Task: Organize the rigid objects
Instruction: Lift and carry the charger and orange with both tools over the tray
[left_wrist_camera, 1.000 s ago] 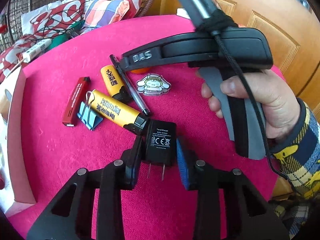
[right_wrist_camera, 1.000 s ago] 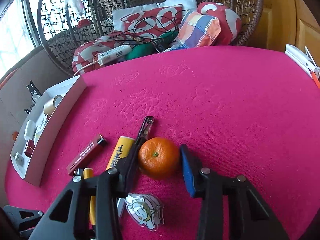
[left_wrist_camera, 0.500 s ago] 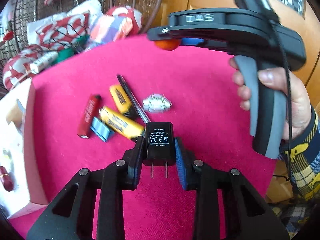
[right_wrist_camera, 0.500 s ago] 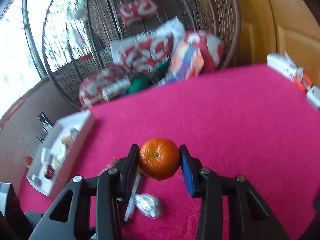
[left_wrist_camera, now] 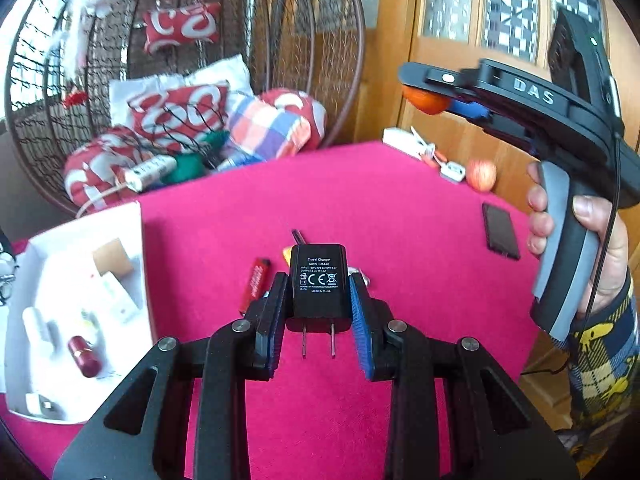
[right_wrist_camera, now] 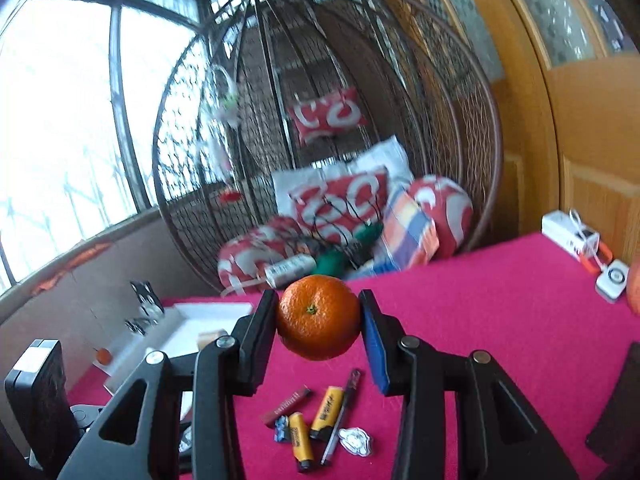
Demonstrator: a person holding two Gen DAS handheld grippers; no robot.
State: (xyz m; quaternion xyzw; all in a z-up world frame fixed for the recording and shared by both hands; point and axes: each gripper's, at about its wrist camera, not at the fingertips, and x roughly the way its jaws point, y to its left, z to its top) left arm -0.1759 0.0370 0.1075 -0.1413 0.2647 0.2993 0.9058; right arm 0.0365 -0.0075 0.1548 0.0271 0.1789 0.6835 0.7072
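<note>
Charger (left_wrist_camera: 319,288) sits clamped between the left gripper (left_wrist_camera: 319,312) pads, prongs toward the camera, above the pink table (left_wrist_camera: 400,216). Only the right view shows pen (right_wrist_camera: 340,420) and markers (right_wrist_camera: 301,438) lying below the right gripper (right_wrist_camera: 319,320), whose jaws pinch a tangerine (right_wrist_camera: 318,316) aloft.

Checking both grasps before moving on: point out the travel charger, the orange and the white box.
travel charger (left_wrist_camera: 319,286): left wrist view, on its printed label face.
orange (right_wrist_camera: 318,316): right wrist view, beside its stem.
white box (left_wrist_camera: 138,240): left wrist view, on its right wall.
</note>
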